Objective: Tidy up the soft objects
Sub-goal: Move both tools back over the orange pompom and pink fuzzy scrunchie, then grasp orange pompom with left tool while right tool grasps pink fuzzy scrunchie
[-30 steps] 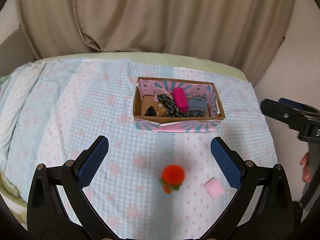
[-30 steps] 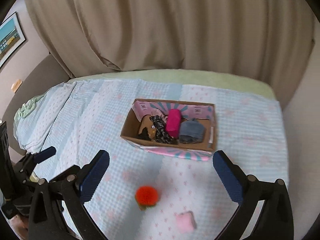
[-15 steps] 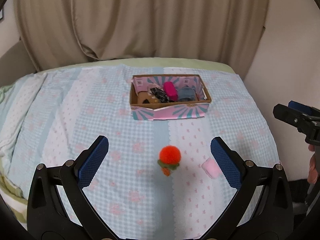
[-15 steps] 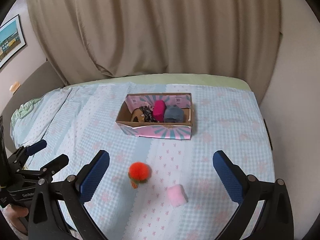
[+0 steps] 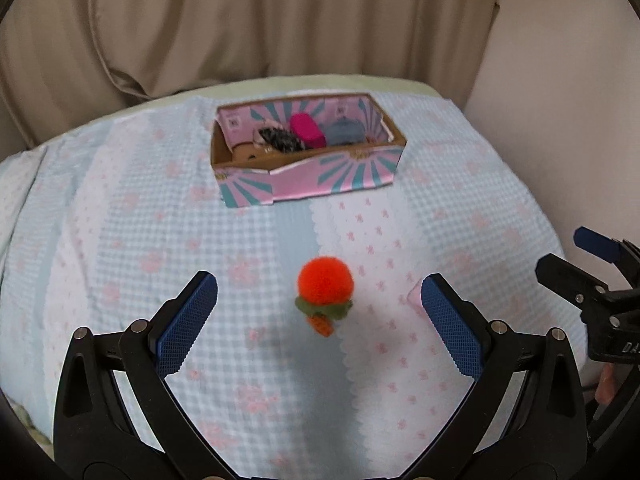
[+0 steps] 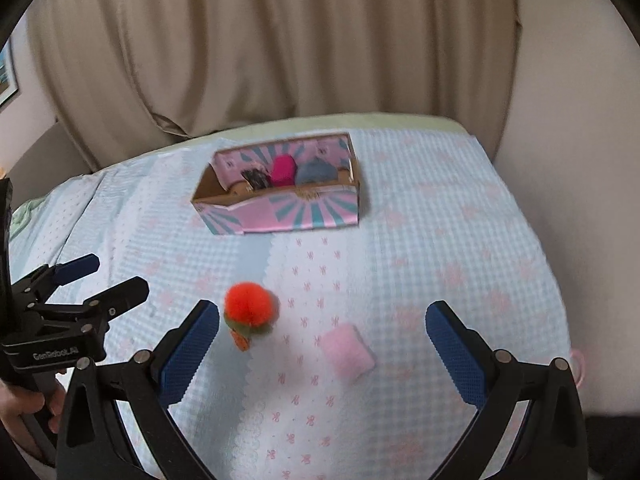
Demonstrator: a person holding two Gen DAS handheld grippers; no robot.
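An orange pompom toy (image 5: 325,287) with a green collar lies on the bedspread, between and just ahead of my open left gripper (image 5: 318,322). It also shows in the right wrist view (image 6: 249,306). A pink soft pad (image 6: 347,353) lies between the fingers of my open right gripper (image 6: 322,346); in the left wrist view it is mostly hidden behind the right finger. A pink and teal cardboard box (image 5: 320,182) farther back holds a magenta roll (image 5: 306,133), a grey cloth (image 5: 345,134) and a dark patterned item (image 5: 280,143). It also shows in the right wrist view (image 6: 296,212).
The bed has a light blue checked spread (image 5: 132,240). Beige curtains (image 5: 240,20) hang behind. A wall stands at the right (image 5: 560,100). The right gripper shows at the right edge of the left wrist view (image 5: 592,292); the left gripper shows at the left of the right wrist view (image 6: 80,300).
Both grippers have pulled back from the box and dropped lower toward the bedspread. The pompom and the pink pad now sit closer and larger between the fingers. Nothing was grasped.
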